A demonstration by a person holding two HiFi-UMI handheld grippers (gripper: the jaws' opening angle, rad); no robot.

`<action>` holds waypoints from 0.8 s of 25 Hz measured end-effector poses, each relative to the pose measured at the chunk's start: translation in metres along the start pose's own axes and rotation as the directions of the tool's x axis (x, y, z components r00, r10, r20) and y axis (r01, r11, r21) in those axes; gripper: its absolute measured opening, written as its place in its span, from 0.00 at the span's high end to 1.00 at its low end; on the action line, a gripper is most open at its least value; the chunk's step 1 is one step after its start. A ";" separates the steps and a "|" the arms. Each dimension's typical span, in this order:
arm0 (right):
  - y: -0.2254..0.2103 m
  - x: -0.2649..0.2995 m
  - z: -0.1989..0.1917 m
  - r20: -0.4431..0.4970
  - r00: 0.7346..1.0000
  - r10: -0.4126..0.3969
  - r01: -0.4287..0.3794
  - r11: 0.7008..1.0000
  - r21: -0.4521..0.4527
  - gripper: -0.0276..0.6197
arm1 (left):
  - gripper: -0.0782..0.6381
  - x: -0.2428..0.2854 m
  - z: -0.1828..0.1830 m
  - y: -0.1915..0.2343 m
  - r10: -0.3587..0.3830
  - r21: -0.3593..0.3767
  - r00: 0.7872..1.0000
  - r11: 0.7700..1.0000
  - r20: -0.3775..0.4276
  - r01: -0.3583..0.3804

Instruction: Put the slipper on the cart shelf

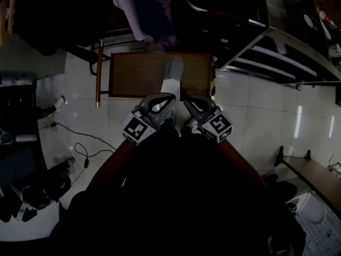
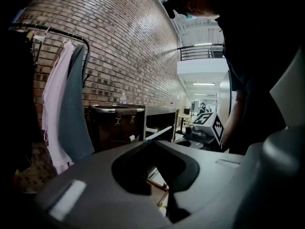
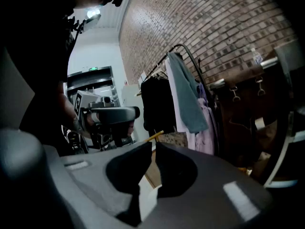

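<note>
Looking down, I see my left hand-held gripper [image 1: 169, 98] and right hand-held gripper [image 1: 187, 104] pinched shut, empty, near the grey slipper [image 1: 173, 71] on the brown table [image 1: 133, 73]; clothes [image 1: 144, 9] hang behind.

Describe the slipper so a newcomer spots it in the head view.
Start at the white tiled floor, then the brown wooden shelf by the hanging clothes. The slipper lies lengthwise near that shelf's middle, running to its near edge. It is the only pale grey thing on the dark wood.
</note>
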State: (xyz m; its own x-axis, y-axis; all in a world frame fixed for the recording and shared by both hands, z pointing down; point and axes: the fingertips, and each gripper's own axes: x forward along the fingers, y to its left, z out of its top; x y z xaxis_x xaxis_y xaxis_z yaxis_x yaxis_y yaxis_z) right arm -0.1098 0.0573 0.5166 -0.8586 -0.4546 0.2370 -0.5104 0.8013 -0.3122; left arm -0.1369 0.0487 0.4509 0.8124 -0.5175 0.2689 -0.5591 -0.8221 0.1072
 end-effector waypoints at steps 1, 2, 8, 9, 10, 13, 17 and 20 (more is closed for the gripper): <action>-0.004 0.007 -0.009 -0.022 1.000 -0.008 0.008 1.000 0.018 0.93 | 0.89 0.000 -0.003 0.006 -0.007 0.013 1.000 1.000 0.007 0.007; -0.007 0.014 -0.019 -0.046 0.999 -0.014 0.016 0.999 0.036 0.93 | 0.89 0.000 -0.006 0.012 -0.014 0.023 1.000 1.000 0.011 0.013; -0.032 0.058 -0.100 -0.227 0.974 -0.016 0.081 0.957 0.279 0.72 | 0.89 0.000 -0.019 0.044 -0.073 0.004 0.997 0.997 -0.001 0.073; -0.039 0.064 -0.114 -0.249 0.968 -0.018 0.105 0.935 0.340 0.68 | 0.89 0.001 -0.022 0.050 -0.084 0.000 0.996 0.996 0.002 0.084; -0.045 0.069 -0.127 -0.269 0.963 -0.019 0.131 0.906 0.403 0.67 | 0.89 0.001 -0.026 0.055 -0.094 -0.001 0.996 0.996 0.004 0.094; -0.064 0.083 -0.173 -0.324 0.946 -0.012 0.213 0.777 0.592 0.65 | 0.89 0.003 -0.037 0.065 -0.118 -0.026 0.993 0.993 0.001 0.118; -0.082 0.093 -0.223 -0.401 0.916 0.004 0.303 0.649 0.698 0.63 | 0.89 0.005 -0.047 0.069 -0.149 -0.046 0.989 0.988 -0.001 0.149; -0.087 0.102 -0.241 -0.439 0.898 0.033 0.324 0.625 0.710 0.63 | 0.89 0.004 -0.055 0.075 -0.157 -0.053 0.988 0.986 -0.013 0.156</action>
State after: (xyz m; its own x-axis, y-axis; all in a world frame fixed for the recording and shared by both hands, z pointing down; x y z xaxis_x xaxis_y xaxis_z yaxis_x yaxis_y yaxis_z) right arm -0.1416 0.0345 0.7899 -0.7667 -0.2113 0.6062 -0.6314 0.0775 -0.7716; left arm -0.1843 -0.0018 0.5130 0.8879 -0.3788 0.2610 -0.4334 -0.8791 0.1983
